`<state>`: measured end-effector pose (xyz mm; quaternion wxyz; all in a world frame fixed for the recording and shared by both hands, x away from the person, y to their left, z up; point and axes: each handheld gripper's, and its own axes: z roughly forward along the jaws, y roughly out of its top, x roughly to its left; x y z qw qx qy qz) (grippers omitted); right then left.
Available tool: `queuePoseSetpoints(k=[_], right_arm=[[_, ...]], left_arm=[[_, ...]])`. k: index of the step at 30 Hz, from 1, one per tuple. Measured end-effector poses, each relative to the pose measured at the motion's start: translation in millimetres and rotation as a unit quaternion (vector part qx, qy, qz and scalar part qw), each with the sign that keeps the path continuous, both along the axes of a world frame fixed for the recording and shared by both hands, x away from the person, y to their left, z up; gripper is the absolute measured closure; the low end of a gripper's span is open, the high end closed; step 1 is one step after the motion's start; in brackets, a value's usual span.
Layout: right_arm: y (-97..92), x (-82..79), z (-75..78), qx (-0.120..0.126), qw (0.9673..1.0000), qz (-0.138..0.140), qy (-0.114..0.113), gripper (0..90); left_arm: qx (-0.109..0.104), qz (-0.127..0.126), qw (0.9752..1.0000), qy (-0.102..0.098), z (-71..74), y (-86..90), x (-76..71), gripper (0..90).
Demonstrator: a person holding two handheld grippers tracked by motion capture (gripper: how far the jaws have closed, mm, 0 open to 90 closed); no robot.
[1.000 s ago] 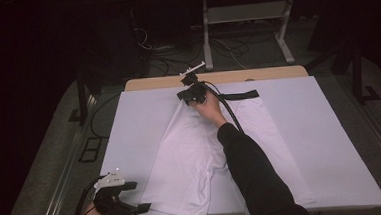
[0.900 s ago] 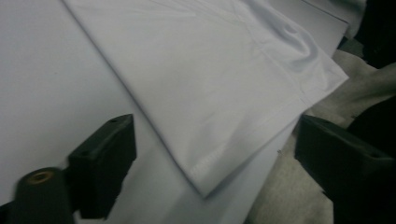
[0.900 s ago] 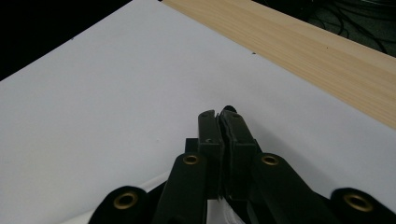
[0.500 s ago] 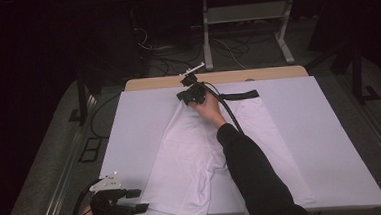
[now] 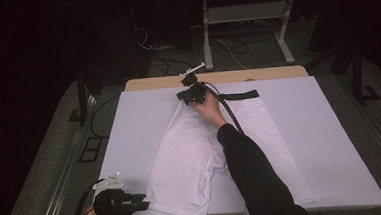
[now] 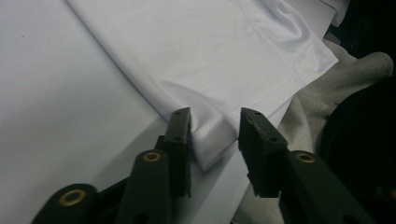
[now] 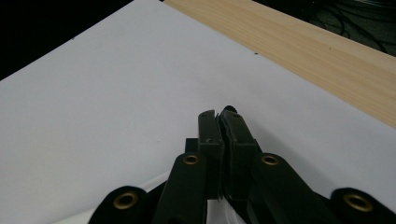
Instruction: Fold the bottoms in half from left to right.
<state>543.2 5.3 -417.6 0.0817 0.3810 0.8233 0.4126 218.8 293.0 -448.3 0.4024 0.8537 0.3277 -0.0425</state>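
Garment (image 5: 192,162) lay flat from 12 to 7 o'clock: light, limp, slippery. My right gripper (image 5: 191,94) pinched its far end fully closed. My left gripper (image 6: 214,140), jaws just closing, straddled the near hem corner, pads not yet pressing.

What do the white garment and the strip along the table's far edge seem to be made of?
White garment: thin, smooth woven or knit fabric with a slight sheen, judging by its soft folds and stitched hem; the fibre cannot be told. Far strip: pale wood or a wood-look laminate, matte, with straight grain lines.
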Motion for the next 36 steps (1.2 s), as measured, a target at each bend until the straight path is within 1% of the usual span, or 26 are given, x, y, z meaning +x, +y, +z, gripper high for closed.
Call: queuePoseSetpoints(k=[1, 3, 5, 6, 9, 12, 15, 16, 17, 20, 21, 22, 25, 32, 36], right_arm=[[0.0, 0.0, 0.0, 0.0, 1.0, 0.0, 0.0, 85.3], [-0.4, -0.1, 0.0, 0.001, 1.0, -0.001, 0.0, 85.3], [-0.8, -0.1, -0.2, 0.003, 1.0, -0.001, 0.001, 85.3], [-0.9, -0.4, -0.4, 0.002, 1.0, -0.001, 0.001, 85.3], [-0.8, -0.8, -0.1, 0.003, 1.0, 0.0, 0.001, 85.3], [-1.2, -1.1, 0.4, 0.004, 1.0, 0.001, 0.001, 85.3], [-2.6, -1.1, 1.4, 0.007, 1.0, 0.001, 0.002, 85.3], [-4.0, -1.1, 2.2, 0.01, 0.9999, 0.0, 0.002, 85.3], [-4.0, -1.1, 2.2, 0.01, 0.9999, 0.0, 0.002, 85.3], [-6.5, -1.0, 3.3, 0.012, 0.9999, 0.001, 0.001, 85.4], [-8.0, -1.0, 4.1, 0.016, 0.9999, -0.001, 0.002, 85.3], [-8.0, -1.0, 4.1, 0.016, 0.9999, -0.001, 0.002, 85.3], [-10.7, -1.1, 5.6, 0.016, 0.9999, 0.0, 0.001, 85.3], [-16.5, -2.2, 11.1, 0.019, 0.9998, -0.001, -0.001, 85.3], [-19.7, -2.7, 13.7, 0.019, 0.9998, -0.001, -0.002, 85.3]], left_arm=[[-0.003, -0.002, 1.0, 0.002, -0.8, -0.8, 0.9, 67.0], [-0.007, -0.007, 0.9999, 0.004, -2.2, -2.5, 2.7, 70.9], [-0.007, -0.01, 0.9999, 0.005, -2.6, -4.1, 4.0, 74.4], [-0.005, -0.014, 0.9999, 0.007, -2.4, -6.3, 5.0, 77.3], [0.001, -0.018, 0.9998, 0.006, -2.4, -8.0, 6.4, 83.3], [0.002, -0.023, 0.9997, 0.008, -1.6, -9.9, 7.4, 85.4], [0.001, -0.028, 0.9996, 0.001, 1.4, -12.2, 7.0, 86.6], [0.0, -0.031, 0.9995, -0.004, 4.4, -13.4, 6.7, 86.7], [0.0, -0.031, 0.9995, -0.004, 4.4, -13.4, 6.7, 86.7], [-0.004, -0.037, 0.9992, -0.015, 10.1, -16.5, 6.2, 86.8], [-0.007, -0.04, 0.9989, -0.024, 14.5, -19.1, 6.0, 86.8], [-0.007, -0.04, 0.9989, -0.024, 14.5, -19.1, 6.0, 86.8], [-0.011, -0.046, 0.9983, -0.034, 20.3, -24.4, 5.8, 86.8], [-0.022, -0.064, 0.996, -0.059, 32.0, -38.5, 8.1, 86.8], [-0.026, -0.076, 0.9946, -0.065, 36.9, -47.7, 9.3, 86.9]])
